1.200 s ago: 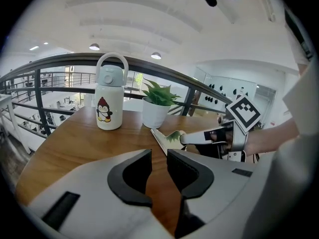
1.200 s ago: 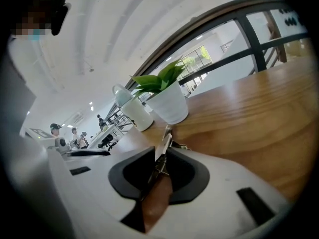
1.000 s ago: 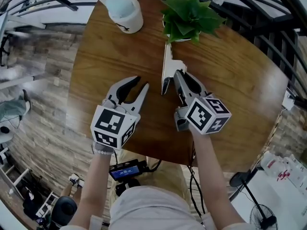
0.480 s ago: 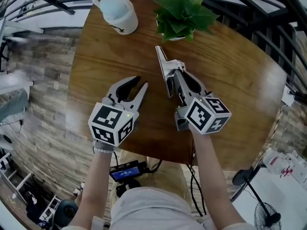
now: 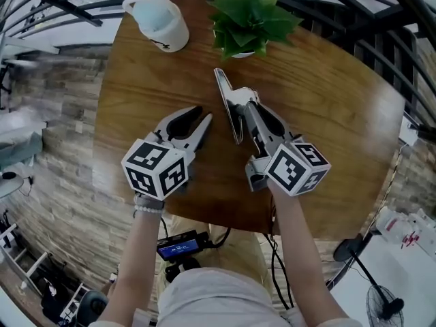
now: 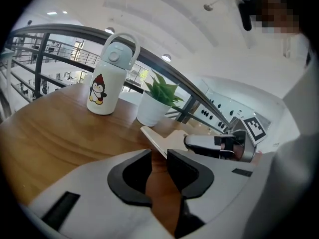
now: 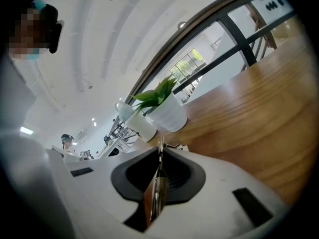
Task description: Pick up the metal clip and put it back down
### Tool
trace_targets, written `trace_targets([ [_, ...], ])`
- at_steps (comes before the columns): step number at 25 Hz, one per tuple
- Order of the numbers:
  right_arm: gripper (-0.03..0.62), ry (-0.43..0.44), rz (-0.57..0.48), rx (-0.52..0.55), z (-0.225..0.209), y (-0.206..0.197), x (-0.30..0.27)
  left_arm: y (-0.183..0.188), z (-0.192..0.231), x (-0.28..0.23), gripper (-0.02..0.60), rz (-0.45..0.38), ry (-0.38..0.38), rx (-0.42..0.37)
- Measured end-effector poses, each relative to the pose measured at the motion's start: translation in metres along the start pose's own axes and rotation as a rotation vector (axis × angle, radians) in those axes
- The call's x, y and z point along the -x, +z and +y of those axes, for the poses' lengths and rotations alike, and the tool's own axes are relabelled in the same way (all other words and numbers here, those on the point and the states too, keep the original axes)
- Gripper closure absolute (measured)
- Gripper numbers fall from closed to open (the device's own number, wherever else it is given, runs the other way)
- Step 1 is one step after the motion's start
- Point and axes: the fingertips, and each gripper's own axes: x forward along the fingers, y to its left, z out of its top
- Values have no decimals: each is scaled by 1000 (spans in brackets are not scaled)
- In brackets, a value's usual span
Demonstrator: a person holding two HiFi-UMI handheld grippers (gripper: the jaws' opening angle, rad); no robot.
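The metal clip (image 5: 227, 103), a long silver blade with a spring handle, sits in my right gripper (image 5: 246, 105), which is shut on its handle end. Those jaws have just been closing on it. The blade points away toward the plant, its far end leaning left. In the right gripper view the clip (image 7: 158, 185) stands edge-on between the dark pads. My left gripper (image 5: 201, 116) hovers to the clip's left over the wooden table (image 5: 327, 101), open by a narrow gap with nothing in it. The left gripper view shows the clip (image 6: 159, 139) just beyond its jaws.
A white bottle with a penguin print (image 5: 160, 22) stands at the table's far left. A potted green plant (image 5: 248, 19) stands beyond the clip. Dark railing bars (image 5: 381, 19) curve round the far side. The table's near edge lies under my wrists.
The clip's far end has swung left and it now sits tight in the right jaws. The left gripper has rolled a little in place.
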Motion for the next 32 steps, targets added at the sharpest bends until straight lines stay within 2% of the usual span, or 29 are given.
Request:
trace_targets([
  [11, 565, 101, -48, -70, 16, -3, 11, -5, -13, -14, 482, 13, -137, 143],
  [21, 563, 163, -76, -79, 29, 1, 21, -4, -18, -11, 482, 6, -197, 241],
  [32, 564, 187, -131, -120, 46, 4, 41, 6, -37, 11, 482, -17, -284, 263],
])
